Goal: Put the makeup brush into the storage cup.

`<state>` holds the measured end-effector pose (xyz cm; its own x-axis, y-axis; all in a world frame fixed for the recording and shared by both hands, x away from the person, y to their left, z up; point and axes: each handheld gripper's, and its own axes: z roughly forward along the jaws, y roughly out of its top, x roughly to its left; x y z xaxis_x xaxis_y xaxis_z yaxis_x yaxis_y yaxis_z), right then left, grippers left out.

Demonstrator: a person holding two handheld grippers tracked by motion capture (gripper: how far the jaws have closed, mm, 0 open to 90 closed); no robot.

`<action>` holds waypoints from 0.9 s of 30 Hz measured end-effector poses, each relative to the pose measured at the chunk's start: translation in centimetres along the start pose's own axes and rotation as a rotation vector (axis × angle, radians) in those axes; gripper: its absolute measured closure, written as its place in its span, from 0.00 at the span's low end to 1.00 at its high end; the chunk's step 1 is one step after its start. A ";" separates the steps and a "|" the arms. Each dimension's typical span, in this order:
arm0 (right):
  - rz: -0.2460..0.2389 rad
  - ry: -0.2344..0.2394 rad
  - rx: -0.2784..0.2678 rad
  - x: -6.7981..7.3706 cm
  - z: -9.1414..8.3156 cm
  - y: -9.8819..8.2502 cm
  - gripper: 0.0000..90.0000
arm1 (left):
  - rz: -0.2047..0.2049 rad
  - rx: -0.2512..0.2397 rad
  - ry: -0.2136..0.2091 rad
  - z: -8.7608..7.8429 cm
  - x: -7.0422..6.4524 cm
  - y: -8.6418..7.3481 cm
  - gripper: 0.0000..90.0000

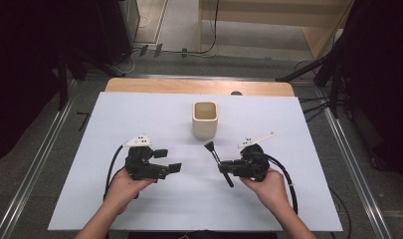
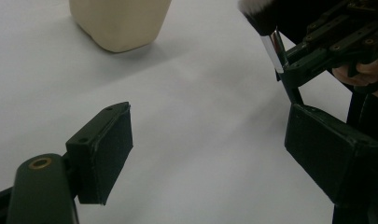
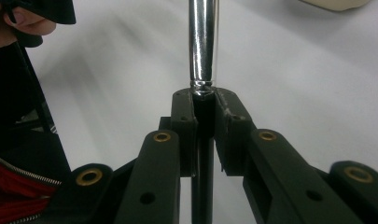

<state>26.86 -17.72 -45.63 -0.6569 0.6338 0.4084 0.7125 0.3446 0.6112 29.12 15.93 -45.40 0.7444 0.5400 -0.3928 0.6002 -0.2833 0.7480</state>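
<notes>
A brush [image 1: 216,158] with dark bristles, a chrome ferrule [image 3: 203,42] and a black handle is clamped in my right gripper [image 1: 224,168], which is shut on the handle just below the ferrule [image 3: 205,121]. The bristles point away from me toward a cream square cup [image 1: 205,119] standing upright at mid-table. My left gripper [image 1: 168,160] is left of the brush, its jaws open with nothing between them [image 2: 214,149]. In the left gripper view the brush [image 2: 273,46] and the right gripper [image 2: 298,70] are at upper right, the cup [image 2: 119,23] at upper left.
A white sheet [image 1: 139,199] covers the table, with a wooden strip [image 1: 164,85] along its far edge. Metal rails run down both sides, and stands and cables sit on the floor beyond. A person's hand [image 3: 18,23] is at the top left of the right gripper view.
</notes>
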 end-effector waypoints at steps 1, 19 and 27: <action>0.003 -0.003 -0.002 0.1 0.1 0.0 0.90 | 0.000 -0.001 0.002 0.0 -0.1 0.0 0.18; 0.040 -0.014 -0.056 1.1 1.3 0.0 0.90 | -0.028 -0.026 0.005 1.3 -1.1 0.1 0.22; 0.041 -0.010 -0.082 1.7 2.1 0.0 0.90 | -0.030 -0.053 -0.033 1.6 -1.9 0.3 0.24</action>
<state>26.25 -15.18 -46.35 -0.6244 0.6537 0.4276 0.7160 0.2601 0.6479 28.30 13.54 -45.29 0.7362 0.5206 -0.4324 0.6068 -0.2247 0.7625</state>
